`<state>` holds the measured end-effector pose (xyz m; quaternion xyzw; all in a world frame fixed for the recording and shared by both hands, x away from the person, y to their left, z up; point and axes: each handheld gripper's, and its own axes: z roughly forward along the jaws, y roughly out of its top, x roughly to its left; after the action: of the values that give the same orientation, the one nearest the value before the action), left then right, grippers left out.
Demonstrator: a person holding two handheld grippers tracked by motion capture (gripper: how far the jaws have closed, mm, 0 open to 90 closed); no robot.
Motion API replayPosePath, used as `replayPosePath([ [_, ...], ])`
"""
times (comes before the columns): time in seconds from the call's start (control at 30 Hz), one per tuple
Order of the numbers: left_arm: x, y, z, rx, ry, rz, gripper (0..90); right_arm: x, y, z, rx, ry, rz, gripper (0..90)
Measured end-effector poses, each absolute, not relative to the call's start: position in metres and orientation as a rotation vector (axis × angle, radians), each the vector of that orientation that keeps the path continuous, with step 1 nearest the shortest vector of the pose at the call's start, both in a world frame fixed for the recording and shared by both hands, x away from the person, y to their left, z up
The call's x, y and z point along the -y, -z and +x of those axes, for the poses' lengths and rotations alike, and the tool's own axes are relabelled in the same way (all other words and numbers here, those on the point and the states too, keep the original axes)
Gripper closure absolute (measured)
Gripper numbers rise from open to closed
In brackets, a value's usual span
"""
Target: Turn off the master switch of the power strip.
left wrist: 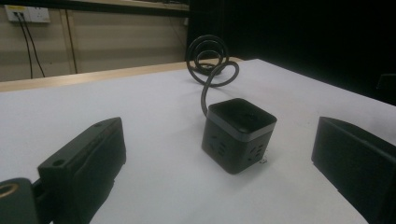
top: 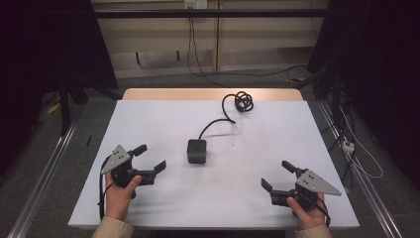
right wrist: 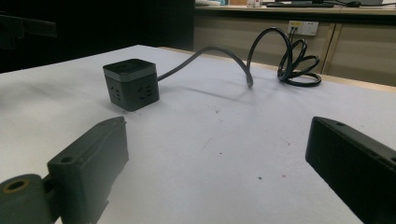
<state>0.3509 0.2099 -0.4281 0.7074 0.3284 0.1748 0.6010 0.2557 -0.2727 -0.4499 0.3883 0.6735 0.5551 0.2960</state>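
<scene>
A black cube-shaped power socket (top: 196,151) (left wrist: 238,134) (right wrist: 131,84) sits near the middle of the white table (top: 163,119). Its black cable (top: 218,120) (right wrist: 212,53) runs toward the far edge and ends in a coil (top: 243,100) (left wrist: 208,56) (right wrist: 295,60). My left gripper (top: 149,158) (left wrist: 217,158) is open at the front left, its jaws wide apart and pointed at the cube a short way off. My right gripper (top: 277,176) (right wrist: 217,154) is open at the front right, with nothing between its jaws.
The table's wooden far edge (top: 213,93) shows beyond the white sheet. Wall sockets (left wrist: 28,14) (right wrist: 302,27) with plugged cables sit on the back wall. Loose cables and a power strip (top: 348,145) lie on the floor to the right.
</scene>
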Motion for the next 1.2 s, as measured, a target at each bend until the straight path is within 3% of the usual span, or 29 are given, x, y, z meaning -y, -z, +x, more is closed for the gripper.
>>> replayPosePath([
  [1.2, -0.168, 0.427, 0.374, -0.689, -0.364, 1.702, 3.6, 0.275, 0.450, 0.256, -1.785, -1.479, 1.038, 5.4],
])
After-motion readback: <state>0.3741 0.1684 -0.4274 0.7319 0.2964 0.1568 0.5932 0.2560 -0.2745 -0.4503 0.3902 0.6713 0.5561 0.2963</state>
